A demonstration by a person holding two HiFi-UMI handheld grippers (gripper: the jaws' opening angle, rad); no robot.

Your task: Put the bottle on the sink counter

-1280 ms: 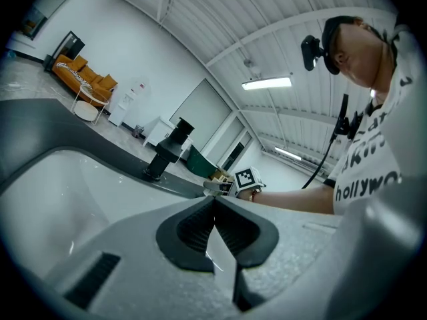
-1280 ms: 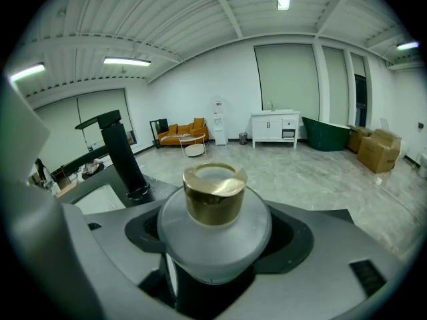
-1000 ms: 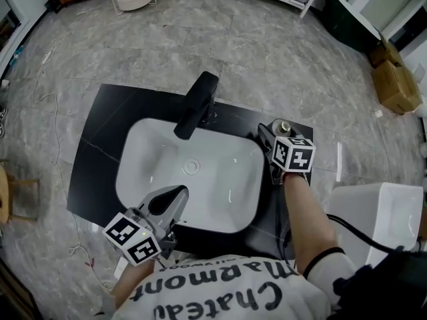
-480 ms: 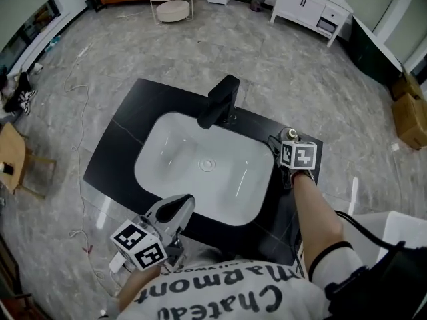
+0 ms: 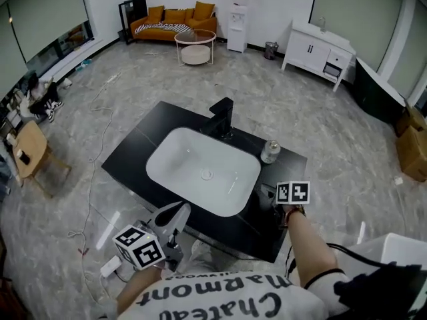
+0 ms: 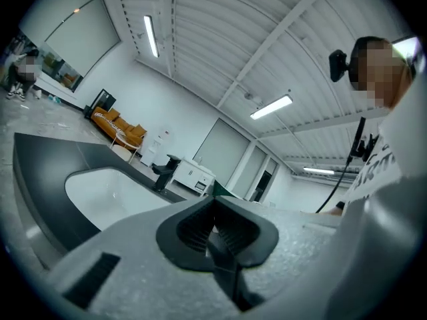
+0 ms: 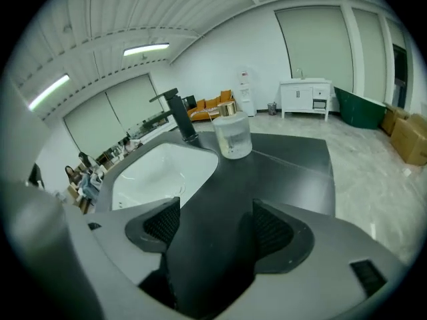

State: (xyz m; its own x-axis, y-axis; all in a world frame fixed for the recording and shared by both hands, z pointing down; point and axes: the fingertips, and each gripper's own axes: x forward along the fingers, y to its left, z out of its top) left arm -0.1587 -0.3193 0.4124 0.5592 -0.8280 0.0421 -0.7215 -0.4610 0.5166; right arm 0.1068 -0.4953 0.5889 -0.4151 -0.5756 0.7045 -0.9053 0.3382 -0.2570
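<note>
A small clear bottle [image 5: 270,151] with a metal cap stands upright on the black sink counter [image 5: 288,167], to the right of the white basin [image 5: 203,170]. In the right gripper view the bottle [image 7: 231,137] stands free on the counter [image 7: 287,172], well ahead of the jaws. My right gripper [image 5: 269,196] hovers over the counter's near right part, open and empty [image 7: 217,225]. My left gripper [image 5: 179,212] hangs at the counter's near edge, close to my body, with its jaws shut on nothing [image 6: 213,227].
A black faucet [image 5: 222,117] stands behind the basin. Around the counter is grey marble floor with cables [image 5: 87,199] at the left. Further off are a white cabinet [image 5: 319,49], an orange sofa [image 5: 173,16], a round table [image 5: 195,45] and a wooden chair [image 5: 30,153].
My right gripper has drawn back from the bottle toward my body, leaving it standing on the counter. The head view has lifted and now takes in more of the room.
</note>
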